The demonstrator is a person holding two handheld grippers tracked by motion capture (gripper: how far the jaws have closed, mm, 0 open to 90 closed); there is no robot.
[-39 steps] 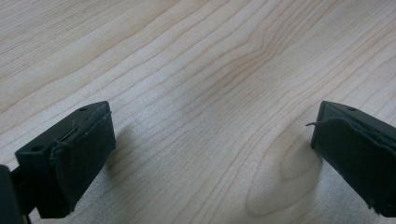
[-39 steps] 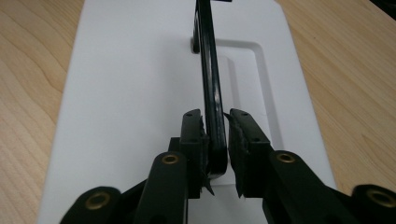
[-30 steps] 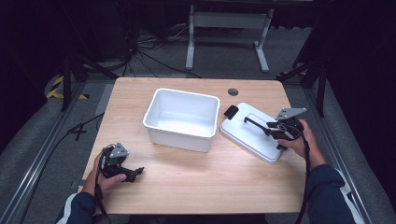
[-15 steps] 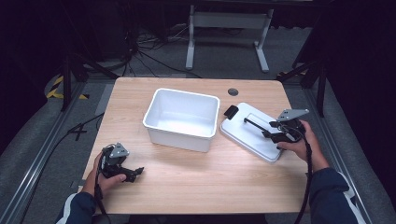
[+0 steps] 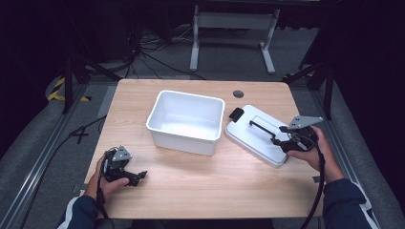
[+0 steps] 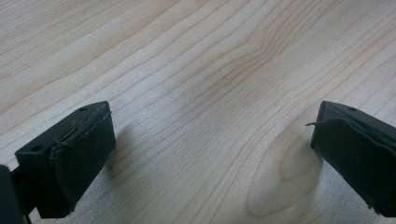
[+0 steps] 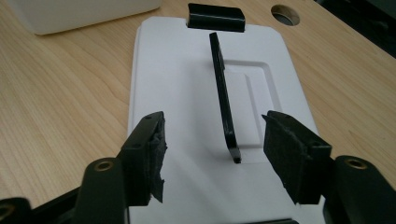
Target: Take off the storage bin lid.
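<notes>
A white lid (image 5: 258, 138) with a black handle (image 5: 261, 128) lies flat on the table, right of an empty white tub (image 5: 186, 121). My right gripper (image 5: 279, 138) hovers at the lid's right end. In the right gripper view its jaws have just been opening and stand apart (image 7: 215, 154). The near tip of the handle (image 7: 222, 98) sits between them, and neither pad touches it. My left gripper (image 5: 138, 176) rests at the table's front left, open (image 6: 210, 154) over bare wood with nothing between its pads.
A black clip (image 5: 236, 114) sits at the lid's far end. A round cable hole (image 5: 238, 94) lies behind it in the wooden tabletop (image 5: 210, 186). Stand legs and cables cover the dark floor beyond the table.
The right gripper's jaws have spread wider and the hand has drawn back a little to the right along the handle. The left gripper, the tub and the lid have kept still.
</notes>
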